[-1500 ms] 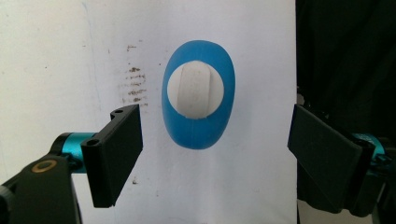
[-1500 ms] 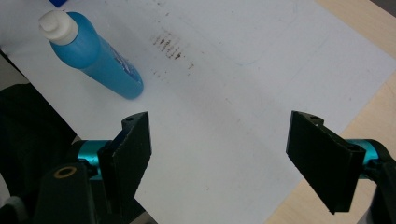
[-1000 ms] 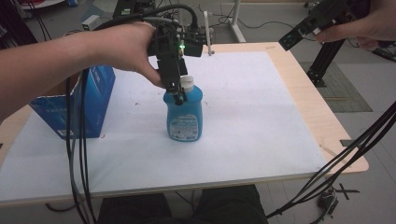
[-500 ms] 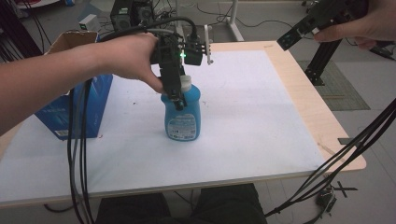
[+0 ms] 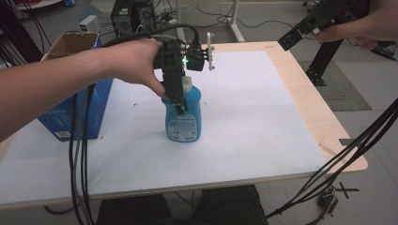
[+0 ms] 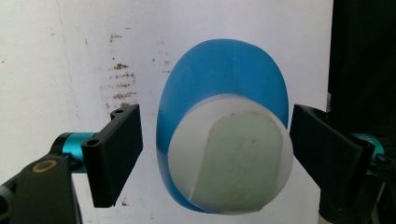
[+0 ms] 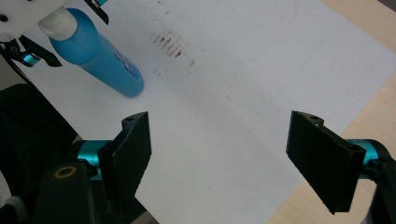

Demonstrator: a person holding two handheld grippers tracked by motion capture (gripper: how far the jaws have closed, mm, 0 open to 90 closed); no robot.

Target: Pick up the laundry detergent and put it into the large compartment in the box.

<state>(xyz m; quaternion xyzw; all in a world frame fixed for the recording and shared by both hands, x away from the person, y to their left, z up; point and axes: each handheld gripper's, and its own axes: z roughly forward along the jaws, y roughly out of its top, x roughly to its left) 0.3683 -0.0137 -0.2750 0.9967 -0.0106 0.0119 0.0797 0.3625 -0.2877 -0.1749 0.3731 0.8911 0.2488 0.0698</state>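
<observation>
Left hand-held gripper (image 5: 180, 105) hangs straight down over the blue plastic bottle with the white cap (image 5: 183, 115), its jaws wide and standing either side of the cap with a gap on both sides; in the left gripper view the black pads (image 6: 114, 156) flank the white cap (image 6: 232, 154) without pressing on it. Compared with a second ago, the hand has drifted only slightly and the bottle stands on the same spot, so little has altered: the jaws are lined up but the grasp is not yet made. My guess is that closing on the cap or neck comes next.

That bottle stands upright near the middle of the white-covered tabletop (image 5: 263, 126), its long axis vertical, cap pointing up at the gripper and its label facing the person's side.

Just beside it on the left sits a blue cardboard box with an open top (image 5: 75, 115), behind the forearm.

Farther off, at the far right and well above the tabletop, the right hand-held gripper (image 5: 293, 38) is held aloft, jaws wide apart with nothing between them.
</observation>
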